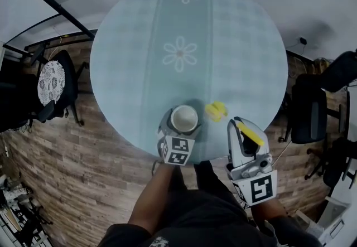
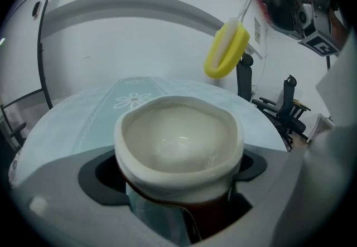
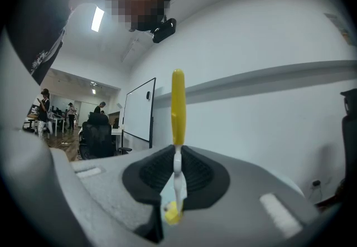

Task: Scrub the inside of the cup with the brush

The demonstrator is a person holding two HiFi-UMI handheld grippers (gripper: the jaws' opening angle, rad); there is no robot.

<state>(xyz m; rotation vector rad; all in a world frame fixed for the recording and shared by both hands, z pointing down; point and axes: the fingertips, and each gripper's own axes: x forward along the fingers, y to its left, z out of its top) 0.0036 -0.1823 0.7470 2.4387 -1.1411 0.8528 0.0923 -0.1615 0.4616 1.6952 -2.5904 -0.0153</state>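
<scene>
Here the left gripper (image 1: 179, 131) clamps the white cup (image 1: 184, 118), mouth up, at the round table's (image 1: 234, 45) near edge, and the right gripper (image 1: 241, 129) pinches the brush (image 1: 216, 111) by its thin stem. Its yellow head points away from those jaws and sits just right of the cup's rim, so the right hand probably needs to tip it leftward and in. The table wears a daisy-patterned cloth (image 1: 181, 53), with a wooden floor (image 1: 83, 173) and office chairs (image 1: 309, 112) around it.
</scene>
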